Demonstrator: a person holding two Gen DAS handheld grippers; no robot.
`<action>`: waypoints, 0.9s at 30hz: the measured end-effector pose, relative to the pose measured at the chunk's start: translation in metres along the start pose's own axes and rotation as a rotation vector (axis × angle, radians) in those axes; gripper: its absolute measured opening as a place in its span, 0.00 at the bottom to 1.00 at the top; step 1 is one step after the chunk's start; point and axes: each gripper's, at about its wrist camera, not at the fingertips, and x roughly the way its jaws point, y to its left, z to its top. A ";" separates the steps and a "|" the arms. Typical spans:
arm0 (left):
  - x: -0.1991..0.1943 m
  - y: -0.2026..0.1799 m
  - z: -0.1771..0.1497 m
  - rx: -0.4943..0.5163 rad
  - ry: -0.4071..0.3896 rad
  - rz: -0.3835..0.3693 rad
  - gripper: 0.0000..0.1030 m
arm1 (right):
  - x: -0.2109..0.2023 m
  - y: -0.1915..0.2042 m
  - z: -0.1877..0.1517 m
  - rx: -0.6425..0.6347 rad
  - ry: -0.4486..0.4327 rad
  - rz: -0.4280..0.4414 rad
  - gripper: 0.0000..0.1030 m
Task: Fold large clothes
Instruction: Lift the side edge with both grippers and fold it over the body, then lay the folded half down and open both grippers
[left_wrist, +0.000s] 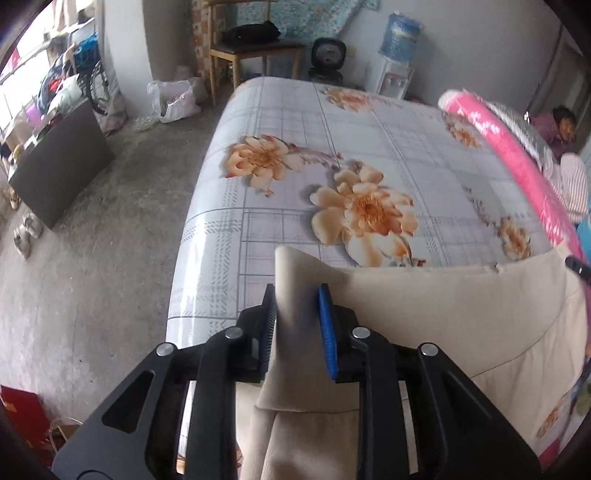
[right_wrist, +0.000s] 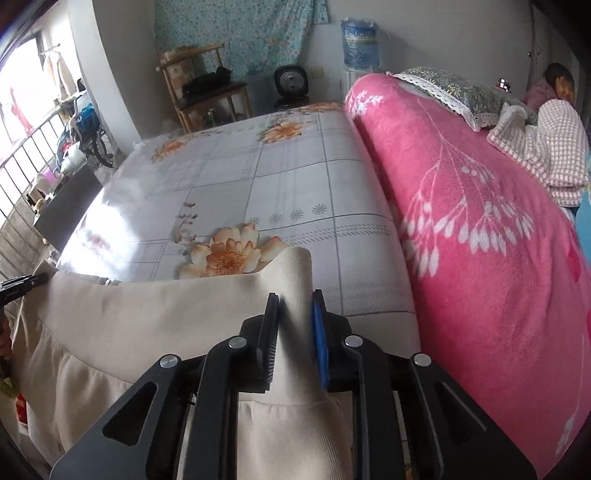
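Observation:
A large cream garment (left_wrist: 443, 314) lies spread over the near end of a bed with a grey flowered sheet (left_wrist: 295, 122). My left gripper (left_wrist: 297, 290) stands over the garment's left corner. A thick upright fold of that cream cloth fills the narrow gap between its jaws, and the pads do not look pressed on it. My right gripper (right_wrist: 295, 295) stands the same way over the right corner of the garment (right_wrist: 129, 314), a ribbed fold rising loosely between its jaws. The garment's far edge runs straight between the two corners.
A rolled pink blanket (right_wrist: 480, 221) lies along the bed's right side, with a pillow (right_wrist: 454, 92) and a person (right_wrist: 554, 122) lying beyond it. A wooden chair (left_wrist: 255, 48), a fan (left_wrist: 328, 55) and a water dispenser (left_wrist: 397, 48) stand past the bed. Concrete floor (left_wrist: 110, 240) lies left.

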 end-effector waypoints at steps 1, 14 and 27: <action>-0.010 0.007 0.000 -0.031 -0.034 0.001 0.24 | -0.010 0.000 0.000 -0.002 -0.039 -0.004 0.18; 0.022 0.019 -0.030 -0.220 0.127 -0.283 0.08 | 0.044 -0.005 0.000 0.060 0.187 0.115 0.07; -0.074 0.014 -0.128 -0.095 0.071 -0.286 0.28 | -0.081 0.020 -0.105 -0.186 0.141 0.206 0.39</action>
